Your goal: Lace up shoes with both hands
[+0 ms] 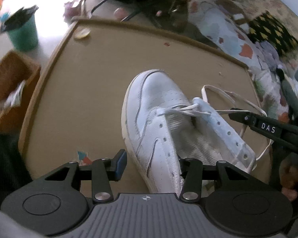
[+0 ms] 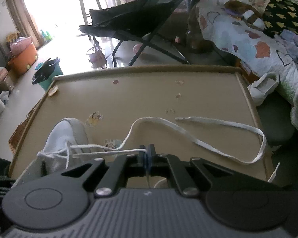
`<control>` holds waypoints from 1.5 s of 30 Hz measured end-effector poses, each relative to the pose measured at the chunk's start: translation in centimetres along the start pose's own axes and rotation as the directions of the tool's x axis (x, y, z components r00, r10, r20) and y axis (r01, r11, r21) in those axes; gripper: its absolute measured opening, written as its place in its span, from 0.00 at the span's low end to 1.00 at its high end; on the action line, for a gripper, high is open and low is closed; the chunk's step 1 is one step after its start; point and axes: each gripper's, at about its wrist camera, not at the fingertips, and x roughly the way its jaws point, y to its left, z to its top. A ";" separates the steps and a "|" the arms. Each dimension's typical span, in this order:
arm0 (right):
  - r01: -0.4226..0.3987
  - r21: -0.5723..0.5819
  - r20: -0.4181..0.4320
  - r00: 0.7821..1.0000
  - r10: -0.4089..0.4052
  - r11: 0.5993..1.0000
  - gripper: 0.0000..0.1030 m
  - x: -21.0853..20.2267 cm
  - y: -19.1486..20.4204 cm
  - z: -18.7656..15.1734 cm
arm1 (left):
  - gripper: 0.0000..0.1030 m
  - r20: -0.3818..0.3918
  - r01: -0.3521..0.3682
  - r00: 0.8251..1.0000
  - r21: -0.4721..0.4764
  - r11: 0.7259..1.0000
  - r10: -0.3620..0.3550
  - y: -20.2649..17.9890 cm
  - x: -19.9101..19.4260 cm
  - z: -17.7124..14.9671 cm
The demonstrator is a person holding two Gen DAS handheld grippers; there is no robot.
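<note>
While quilt (image 2: 268, 45) flanks table (image 2: 149, 99), chair (image 2: 141, 19) behind

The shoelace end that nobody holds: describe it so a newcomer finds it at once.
Start at the tan table and the white sneaker on it. Right of the shoe a flat white shoelace loops across the tabletop. Its tip lies loose on the table, whereas the other strand runs taut into the shut right gripper.

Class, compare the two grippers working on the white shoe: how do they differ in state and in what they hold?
The left gripper stands partly open, astride the white shoe near its heel end; the right gripper is shut. The left gripper's fingers straddle the shoe body, while the right gripper pinches the white lace beside the shoe. Both are black, with blue pads.
</note>
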 end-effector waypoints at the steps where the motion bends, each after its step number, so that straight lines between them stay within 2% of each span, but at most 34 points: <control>1: -0.011 -0.007 -0.012 1.000 0.010 1.000 0.02 -0.1 -0.1 -0.1 | 0.46 0.013 -0.002 1.000 0.033 0.999 0.001 -0.3 -0.1 0.1; 6: -0.050 -0.011 -0.050 0.998 0.050 0.999 0.03 -1.2 -1.1 -1.0 | 0.40 0.044 0.014 0.999 0.088 0.996 -0.018 -1.0 0.1 1.4; 11: -0.092 -0.001 -0.166 0.982 0.090 0.996 0.06 -2.3 -2.9 -2.7 | 0.40 0.084 0.025 0.996 0.152 0.988 -0.038 -1.8 -0.1 3.4; 12: -0.093 -0.002 -0.188 0.978 0.091 0.996 0.08 -2.5 -3.2 -3.1 | 0.40 0.110 0.033 0.993 0.157 0.987 -0.051 -1.9 -0.4 3.7; 15: -0.083 0.013 -0.232 0.969 0.084 0.996 0.20 -3.2 -4.1 -4.3 | 0.41 0.160 0.044 0.985 0.116 0.992 -0.062 -2.0 -1.7 4.6; 18: -0.073 0.083 -0.166 0.982 0.086 0.994 0.29 -4.8 -5.4 -4.2 | 0.42 0.114 0.087 0.990 0.005 0.996 -0.087 -1.6 -2.6 4.8; 20: -0.069 0.127 -0.102 0.991 0.082 0.989 0.30 -5.8 -6.6 -4.2 | 0.43 0.115 0.108 0.988 -0.075 0.991 -0.099 -1.1 -3.5 4.0; 22: -0.072 0.167 -0.060 0.995 0.083 0.983 0.30 -6.3 -7.7 -4.2 | 0.43 0.114 0.101 0.990 -0.127 0.987 -0.086 -0.8 -4.3 2.9; 25: -0.134 0.242 -0.030 0.989 0.146 0.961 0.30 -6.6 -9.1 -4.5 | 0.43 0.114 0.061 0.992 -0.131 0.990 -0.047 -1.2 -5.2 1.0; 27: -0.172 0.267 -0.016 0.983 0.182 0.948 0.30 -6.7 -9.7 -4.6 | 0.43 0.148 0.048 0.989 -0.135 0.990 -0.027 -1.4 -5.7 -0.2; 30: -0.187 0.311 -0.003 0.980 0.198 0.932 0.30 -6.5 -10.7 -4.7 | 0.43 0.192 0.044 0.981 -0.140 0.989 -0.016 -1.8 -6.2 -1.4; 33: -0.206 0.351 -0.001 0.976 0.220 0.914 0.30 -6.1 -11.3 -4.7 | 0.43 0.182 0.017 0.983 -0.096 0.995 0.001 -2.6 -6.0 -1.6; 37: -0.252 0.283 0.011 0.966 0.260 0.925 0.30 -6.2 -10.8 -4.0 | 0.43 0.219 0.004 0.976 -0.013 1.000 -0.001 -3.2 -6.5 -1.7; 40: -0.282 0.166 0.021 0.959 0.282 0.945 0.26 -6.1 -10.2 -2.6 | 0.43 0.223 -0.011 0.975 0.051 0.999 0.000 -3.8 -6.5 -1.6; 43: -0.249 -0.041 0.011 0.968 0.250 0.968 0.24 -5.6 -9.2 -0.2 | 0.43 0.212 -0.007 0.977 0.081 0.997 -0.010 -3.8 -6.3 -1.5; 45: -0.197 -0.237 0.007 0.979 0.205 0.951 0.23 -4.9 -8.0 1.3 | 0.43 0.203 0.003 0.979 0.079 0.997 -0.019 -3.5 -5.9 -1.4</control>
